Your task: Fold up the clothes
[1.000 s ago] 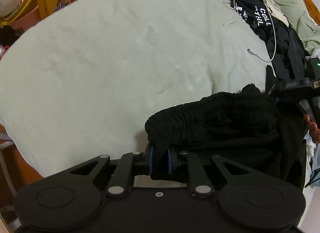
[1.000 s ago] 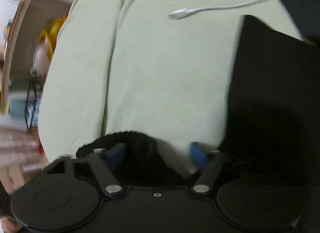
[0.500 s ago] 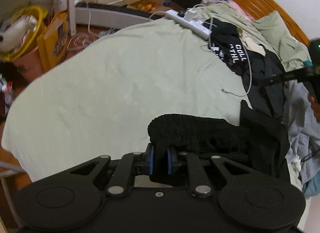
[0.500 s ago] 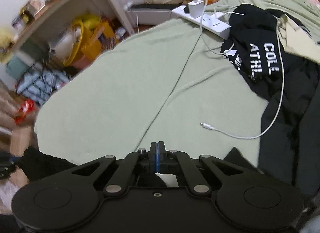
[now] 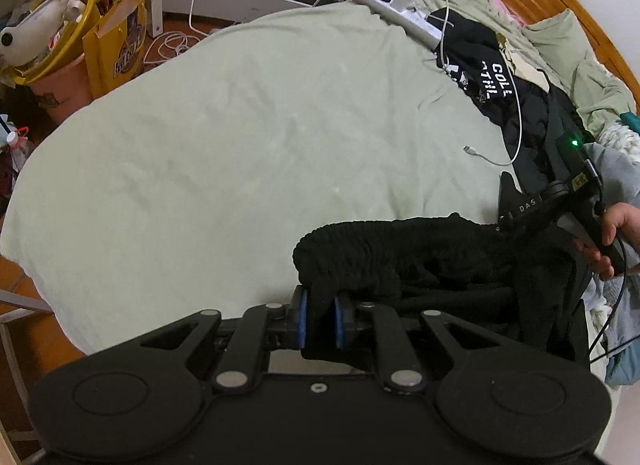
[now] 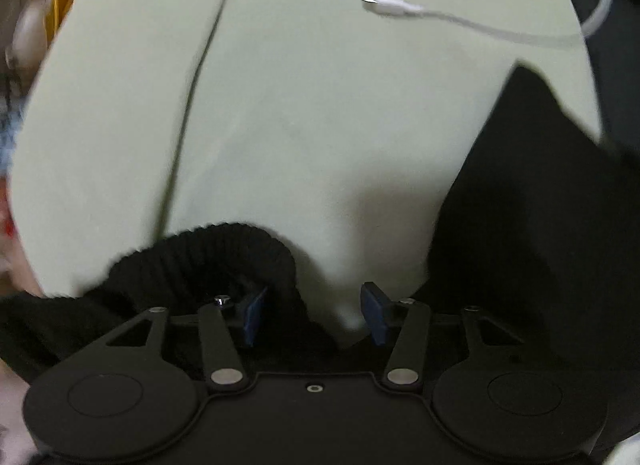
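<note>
Bed (image 5: 248, 137) with pale green cover, clutter around. Left gripper (image 5: 319, 319) clamped on ribbed waistband of black garment (image 5: 404, 253), bunched at near edge. Right gripper (image 6: 314, 315) apart over waistband. Soft, light, limp: grip thick elastic band, not loose fabric.
</note>
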Action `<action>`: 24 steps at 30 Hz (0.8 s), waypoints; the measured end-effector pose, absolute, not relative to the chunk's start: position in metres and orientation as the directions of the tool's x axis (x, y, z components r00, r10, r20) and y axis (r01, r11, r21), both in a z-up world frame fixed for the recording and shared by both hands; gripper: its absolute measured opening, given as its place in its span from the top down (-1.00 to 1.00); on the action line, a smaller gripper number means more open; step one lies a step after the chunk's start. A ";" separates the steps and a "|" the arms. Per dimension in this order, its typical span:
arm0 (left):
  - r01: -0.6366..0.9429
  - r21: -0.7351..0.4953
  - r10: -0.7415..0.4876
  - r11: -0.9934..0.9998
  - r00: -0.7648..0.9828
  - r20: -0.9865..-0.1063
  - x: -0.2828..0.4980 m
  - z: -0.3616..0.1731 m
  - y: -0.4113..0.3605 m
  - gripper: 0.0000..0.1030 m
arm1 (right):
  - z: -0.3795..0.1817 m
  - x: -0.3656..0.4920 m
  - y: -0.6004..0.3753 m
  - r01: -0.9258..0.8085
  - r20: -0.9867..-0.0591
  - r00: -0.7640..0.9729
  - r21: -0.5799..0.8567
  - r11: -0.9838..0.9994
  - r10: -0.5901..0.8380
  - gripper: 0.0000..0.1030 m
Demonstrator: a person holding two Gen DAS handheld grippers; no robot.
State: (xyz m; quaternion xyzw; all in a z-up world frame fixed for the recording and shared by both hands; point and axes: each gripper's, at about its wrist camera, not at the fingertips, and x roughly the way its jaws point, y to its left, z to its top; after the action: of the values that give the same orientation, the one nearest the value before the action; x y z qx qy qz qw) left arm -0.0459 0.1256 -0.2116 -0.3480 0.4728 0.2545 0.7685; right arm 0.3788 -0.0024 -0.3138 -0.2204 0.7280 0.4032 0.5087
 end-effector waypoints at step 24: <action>-0.784 -0.241 0.070 0.573 0.339 -0.938 -0.073 -0.206 0.212 0.76 | -0.182 0.339 0.143 -0.963 -0.966 -0.074 0.134 0.232 0.249 0.56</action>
State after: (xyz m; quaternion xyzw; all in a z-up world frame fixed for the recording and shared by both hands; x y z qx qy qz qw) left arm -0.0729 0.2121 -0.2057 -0.3596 0.4961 0.2902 0.7351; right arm 0.3387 0.1432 -0.1821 -0.3432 0.5206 0.5160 0.5874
